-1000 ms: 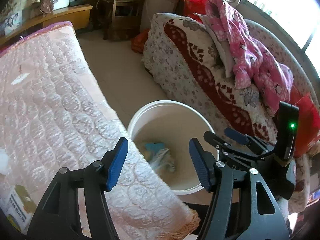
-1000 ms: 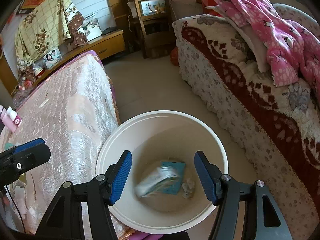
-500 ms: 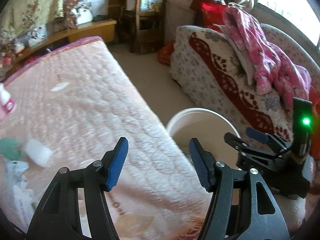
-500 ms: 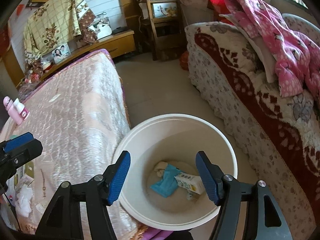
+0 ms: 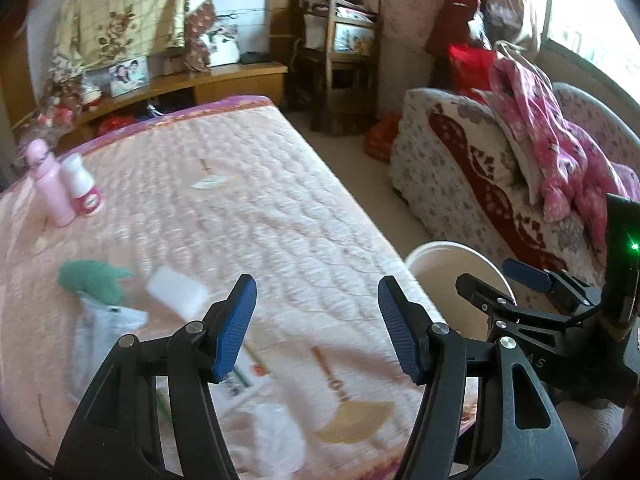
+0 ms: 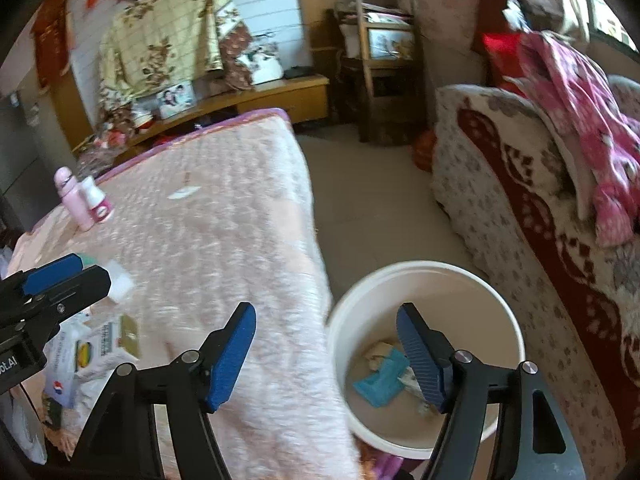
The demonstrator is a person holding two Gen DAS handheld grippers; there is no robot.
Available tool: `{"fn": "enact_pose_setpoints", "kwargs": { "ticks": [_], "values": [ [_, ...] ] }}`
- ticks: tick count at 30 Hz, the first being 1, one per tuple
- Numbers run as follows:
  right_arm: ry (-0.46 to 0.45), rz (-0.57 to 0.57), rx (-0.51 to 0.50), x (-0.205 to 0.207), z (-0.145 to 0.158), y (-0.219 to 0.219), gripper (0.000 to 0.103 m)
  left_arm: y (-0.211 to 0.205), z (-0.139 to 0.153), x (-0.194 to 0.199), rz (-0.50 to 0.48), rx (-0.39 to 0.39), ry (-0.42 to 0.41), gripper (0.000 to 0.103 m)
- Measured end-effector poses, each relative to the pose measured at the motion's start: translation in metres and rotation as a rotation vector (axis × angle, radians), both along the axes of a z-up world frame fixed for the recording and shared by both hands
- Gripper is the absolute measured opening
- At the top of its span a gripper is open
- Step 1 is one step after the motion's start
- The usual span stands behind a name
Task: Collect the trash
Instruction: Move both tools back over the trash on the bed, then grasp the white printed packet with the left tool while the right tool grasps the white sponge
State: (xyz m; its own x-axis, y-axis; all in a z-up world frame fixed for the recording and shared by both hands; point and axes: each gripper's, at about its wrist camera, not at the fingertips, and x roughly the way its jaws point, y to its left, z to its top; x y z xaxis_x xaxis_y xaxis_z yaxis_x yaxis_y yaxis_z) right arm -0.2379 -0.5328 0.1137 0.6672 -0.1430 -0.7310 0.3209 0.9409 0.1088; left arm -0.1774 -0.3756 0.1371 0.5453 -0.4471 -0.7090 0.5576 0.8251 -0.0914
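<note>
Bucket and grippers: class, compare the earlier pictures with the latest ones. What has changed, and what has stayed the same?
Both views swung from the bucket toward the bed. The packet seen falling a second ago now lies in the bucket beside the blue wrapper. The right gripper is empty, its jaws opening. The left gripper stays open and empty. The bucket, the bottles and the litter on the bed kept their places.

A pink quilted bed (image 5: 248,216) fills the left and centre of both views. Two bottles stand touching at its far left: a pink bottle (image 5: 50,188) and a white bottle (image 5: 84,190). At upper left a floral cloth (image 6: 160,44) hangs above a low wooden shelf (image 6: 276,96) holding a photo (image 6: 176,98). A wooden chair (image 6: 384,76) stands at top centre. On the right, a patterned sofa (image 6: 520,216) carries a pink garment (image 6: 592,120)
</note>
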Motion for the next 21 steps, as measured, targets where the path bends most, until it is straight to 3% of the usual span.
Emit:
{"fn": "enact_pose_setpoints", "kwargs": {
  "ticks": [11,21],
  "values": [
    [-0.020,0.156,0.004,0.037,0.012,0.071,0.074,0.098,0.013,0.021,0.126,-0.003,-0.012,0.062],
    [-0.019,0.261,-0.001,0.061,0.014,0.127,0.076,0.190,-0.002,0.039,0.246,-0.010,0.012,0.062]
  ]
}}
